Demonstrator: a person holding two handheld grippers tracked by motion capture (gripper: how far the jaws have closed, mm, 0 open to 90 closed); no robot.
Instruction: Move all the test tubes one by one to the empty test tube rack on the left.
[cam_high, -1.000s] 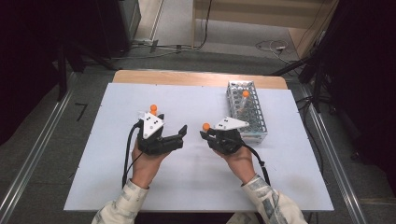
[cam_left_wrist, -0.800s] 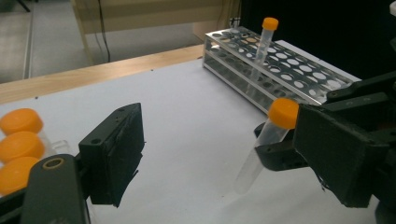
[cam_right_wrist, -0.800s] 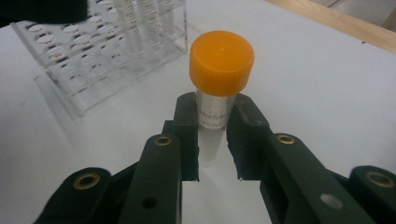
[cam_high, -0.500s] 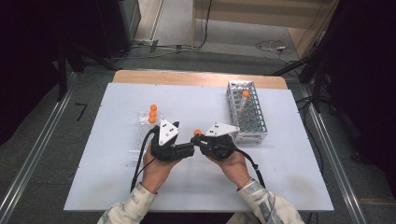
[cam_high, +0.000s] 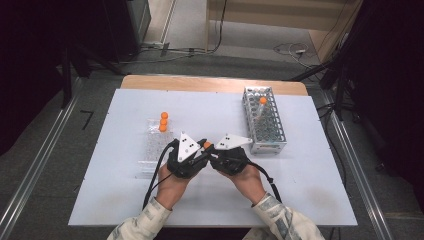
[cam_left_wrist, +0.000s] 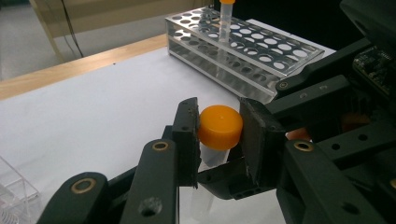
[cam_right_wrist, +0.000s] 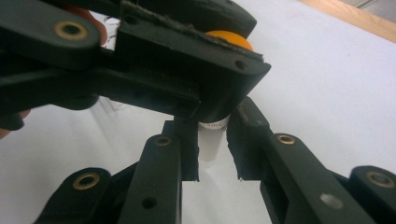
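Jaws of both grippers clamp the orange-capped tube.

the left gripper has swung in from beside the clear tray, which now lies bare with its orange-capped tubes, and its jaws have just been closing onto the orange cap of the tube.

Metal rack with one orange-capped tube; clear tray, seemingly three orange caps.

No text, label or number can be read anywhere
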